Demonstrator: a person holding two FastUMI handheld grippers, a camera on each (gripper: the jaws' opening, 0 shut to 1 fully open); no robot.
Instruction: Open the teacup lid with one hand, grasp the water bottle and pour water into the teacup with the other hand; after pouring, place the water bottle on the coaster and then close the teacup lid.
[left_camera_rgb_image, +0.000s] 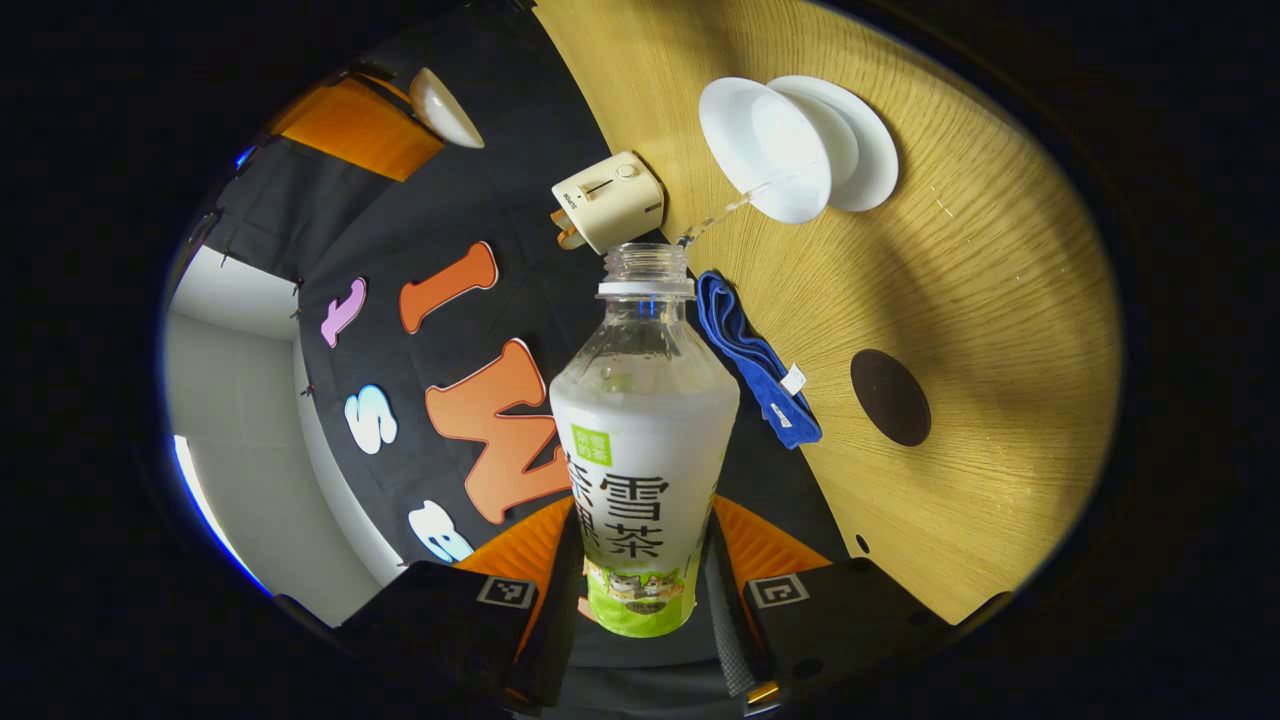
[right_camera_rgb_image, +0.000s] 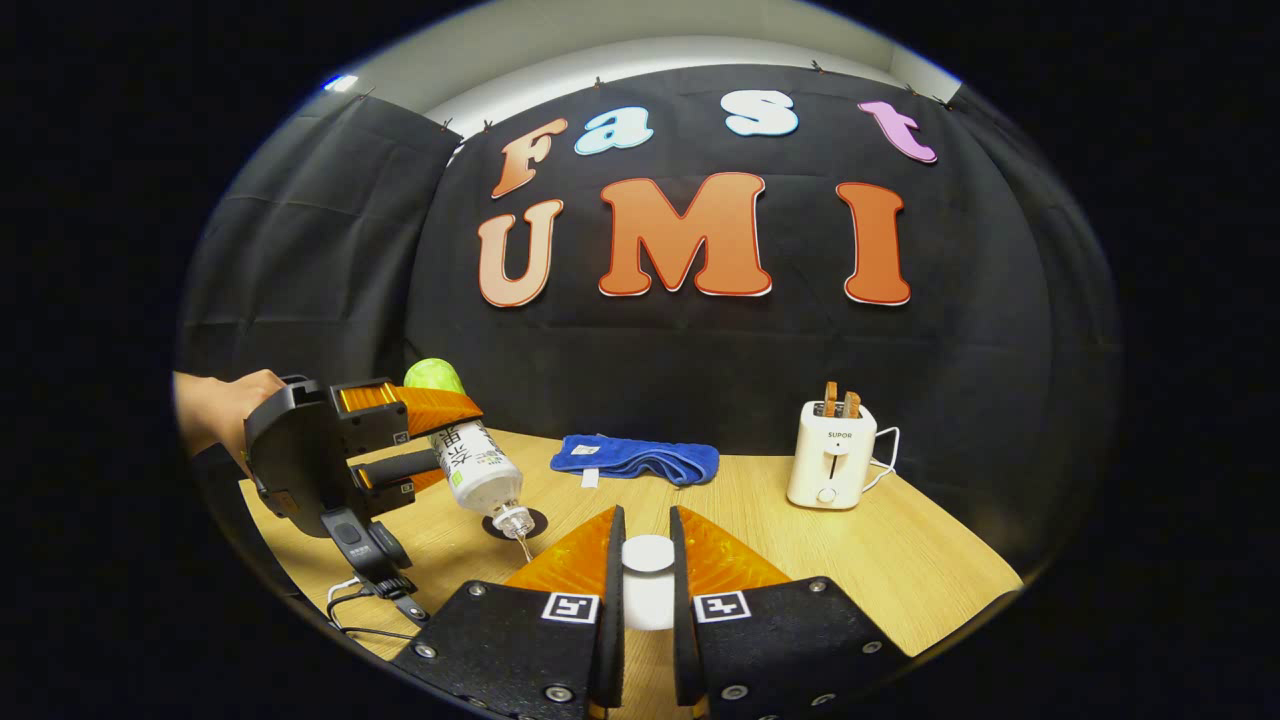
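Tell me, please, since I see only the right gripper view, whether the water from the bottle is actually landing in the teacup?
Observer: Yes. In the left gripper view a thin stream runs from the water bottle, clamped in the left hand-held gripper, into the open teacup.
Operator: Thank you. With the lid in my right hand-held gripper, what does the cup stand on?
Observer: On a white saucer, on the table.
Operator: Is the coaster free for the bottle afterwards?
Observer: The coaster is bare across its whole top; the blue cloth lies beside it, not touching.
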